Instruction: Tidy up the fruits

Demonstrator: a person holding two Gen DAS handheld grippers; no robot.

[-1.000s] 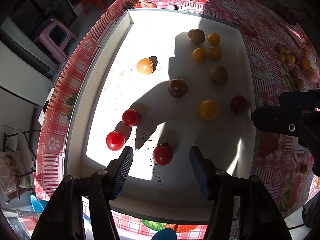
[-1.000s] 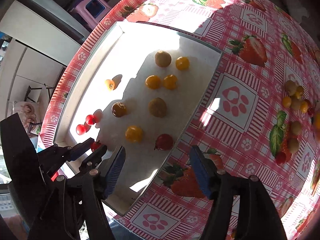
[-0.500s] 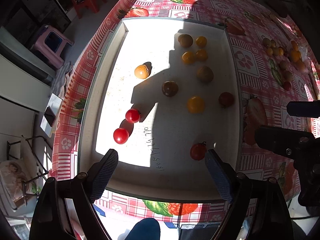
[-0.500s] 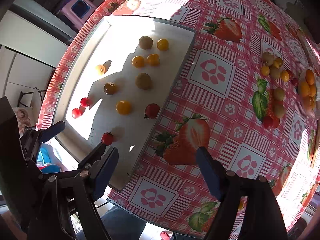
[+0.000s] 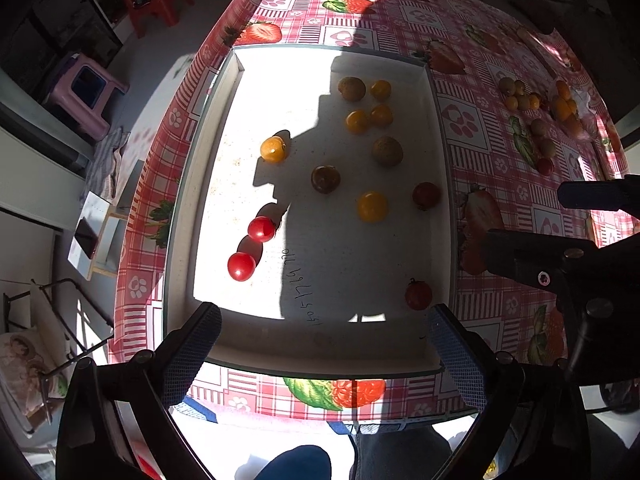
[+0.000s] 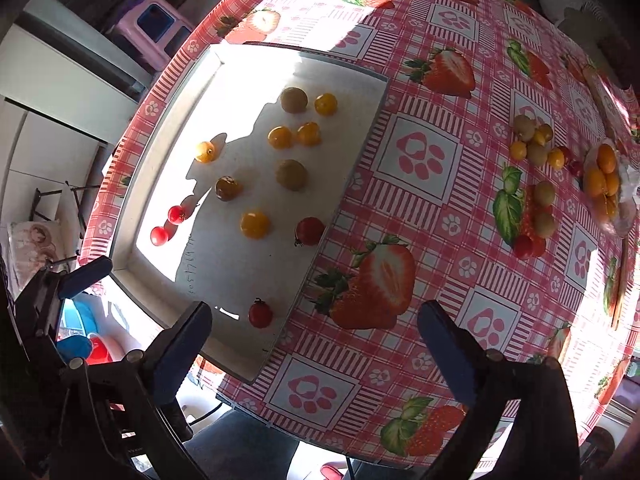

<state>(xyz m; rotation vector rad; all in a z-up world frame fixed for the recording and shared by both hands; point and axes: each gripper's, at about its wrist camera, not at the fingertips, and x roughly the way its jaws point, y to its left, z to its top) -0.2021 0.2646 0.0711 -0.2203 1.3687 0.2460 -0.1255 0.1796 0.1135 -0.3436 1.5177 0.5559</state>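
Left wrist view: left gripper (image 5: 326, 344), fingers (image 5: 192, 354) spread wide and holding nothing, at the lower edge of the frame above the near rim of a white tray (image 5: 320, 344). Tray fills the centre of the frame, resting on a bench covered by a red checked strawberry tablecloth (image 5: 472, 120). In the tray: two bright red tomatoes (image 5: 241, 266) at lower left, just beside each other; one stemmed red tomato (image 5: 418, 295) at lower right, close to the right finger; a dark red one (image 5: 426, 195) by the right wall; yellow tomatoes (image 5: 372, 206) and brownish ones (image 5: 387, 151) in the upper middle. Loose pile of fruit (image 5: 532, 120) at upper right, on the cloth, well apart from the tray. Right gripper body visible at the right edge.

Right wrist view: right gripper (image 6: 316, 344), fingers (image 6: 448, 354) also wide apart and empty, at the bottom of the frame over the cloth beside the tray's corner. Stemmed red tomato lies between them near the left finger. Fruit pile at right; a plate of orange fruit (image 6: 604, 178) at the far right edge.
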